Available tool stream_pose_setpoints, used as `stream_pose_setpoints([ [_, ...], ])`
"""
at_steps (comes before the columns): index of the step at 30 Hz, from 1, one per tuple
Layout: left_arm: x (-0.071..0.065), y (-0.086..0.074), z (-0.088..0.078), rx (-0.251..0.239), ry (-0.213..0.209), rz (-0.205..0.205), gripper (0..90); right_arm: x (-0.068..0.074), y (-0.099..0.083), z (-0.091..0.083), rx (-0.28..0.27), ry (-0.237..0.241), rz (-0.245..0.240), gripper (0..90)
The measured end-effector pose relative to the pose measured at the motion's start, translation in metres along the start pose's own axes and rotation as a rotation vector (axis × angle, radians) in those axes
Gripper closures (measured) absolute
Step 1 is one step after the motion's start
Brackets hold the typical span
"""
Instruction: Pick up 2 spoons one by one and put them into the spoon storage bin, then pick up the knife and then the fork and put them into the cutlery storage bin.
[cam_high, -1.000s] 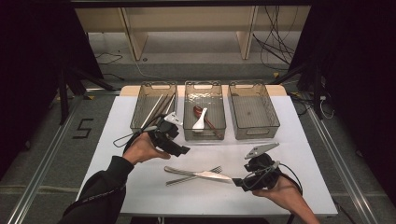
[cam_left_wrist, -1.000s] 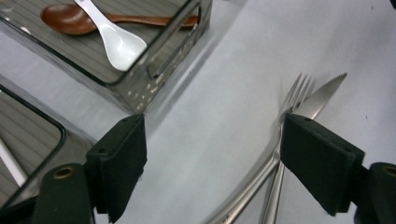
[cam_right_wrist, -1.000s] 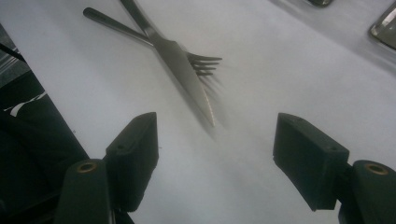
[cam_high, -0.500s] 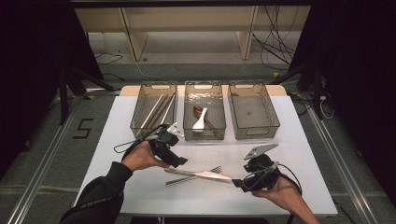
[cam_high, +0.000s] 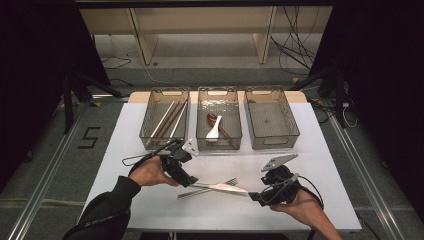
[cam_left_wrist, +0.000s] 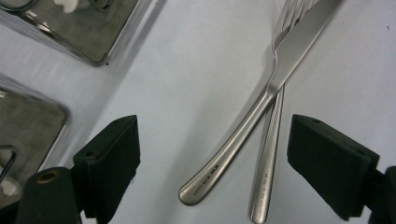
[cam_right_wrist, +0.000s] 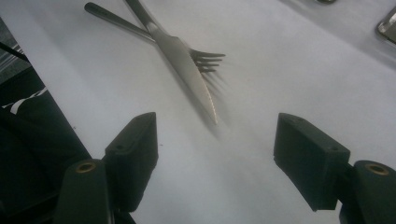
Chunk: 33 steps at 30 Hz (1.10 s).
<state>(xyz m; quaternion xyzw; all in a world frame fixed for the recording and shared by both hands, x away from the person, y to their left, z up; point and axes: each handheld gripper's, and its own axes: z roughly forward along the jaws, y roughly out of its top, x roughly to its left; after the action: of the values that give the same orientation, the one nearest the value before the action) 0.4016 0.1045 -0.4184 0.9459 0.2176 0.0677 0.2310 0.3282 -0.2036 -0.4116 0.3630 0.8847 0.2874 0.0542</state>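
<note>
The knife (cam_left_wrist: 261, 100) and fork (cam_left_wrist: 273, 140) lie crossed on the white table (cam_high: 150, 200), their handle ends between the wide-apart jaws of the left gripper (cam_left_wrist: 215, 154), which have just been opening and touch neither. Opposite, the right gripper (cam_right_wrist: 215, 149) also stands wide, the knife's tip just ahead of it. Beyond both sit three clear bins (cam_high: 272, 142).

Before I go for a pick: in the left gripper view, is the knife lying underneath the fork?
No: the knife lies on top, its blade crossing over the fork just below the tines.
</note>
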Motion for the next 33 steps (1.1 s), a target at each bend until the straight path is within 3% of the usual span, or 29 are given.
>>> stream_pose_setpoints([
  [9,-0.002,0.000,0.007,0.024,0.003,0.013,16.7,0.000,0.000,0.000,0.004,0.002,0.001,31.3],
  [21,0.000,0.000,0.023,0.092,0.003,0.066,20.1,0.000,0.000,0.001,0.006,0.002,-0.002,31.3],
  [33,-0.005,0.001,0.032,0.108,-0.020,0.118,28.2,0.001,0.000,0.001,0.011,0.002,-0.003,31.3],
])
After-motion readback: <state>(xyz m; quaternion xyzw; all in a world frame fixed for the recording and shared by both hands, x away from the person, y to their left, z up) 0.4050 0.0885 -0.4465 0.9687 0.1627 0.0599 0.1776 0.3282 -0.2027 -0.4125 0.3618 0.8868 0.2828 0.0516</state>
